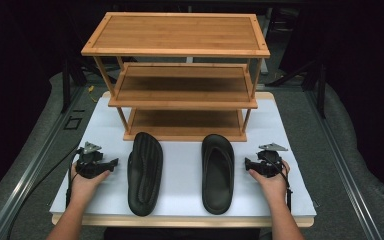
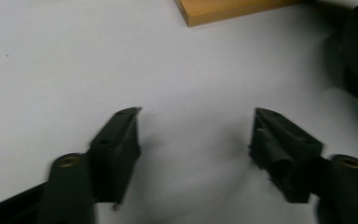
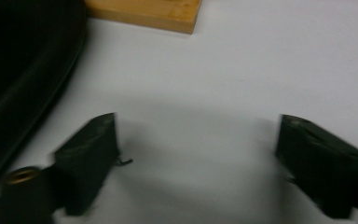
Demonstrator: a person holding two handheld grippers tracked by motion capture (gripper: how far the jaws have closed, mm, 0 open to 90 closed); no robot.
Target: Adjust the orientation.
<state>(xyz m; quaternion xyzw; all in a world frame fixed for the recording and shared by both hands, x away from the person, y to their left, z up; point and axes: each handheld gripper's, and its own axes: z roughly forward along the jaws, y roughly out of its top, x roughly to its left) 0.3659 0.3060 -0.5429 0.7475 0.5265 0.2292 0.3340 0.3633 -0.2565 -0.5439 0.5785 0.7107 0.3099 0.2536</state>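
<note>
Two sandals lie lengthwise, 12 to 6. Left sandal [image 1: 145,172] sits at 3 o'clock of left gripper [image 1: 111,164]; right sandal [image 1: 218,172] at 9 o'clock of right gripper [image 1: 248,163]. Both grippers gape wide, holding nothing.

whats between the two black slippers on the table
Nothing: in the high view, a bare strip of white table top separates the sole-up slipper from the upright slipper. The wooden shelf stands behind both.

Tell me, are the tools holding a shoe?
No. The left tool and right tool are both open over the white table, holding nothing.
</note>
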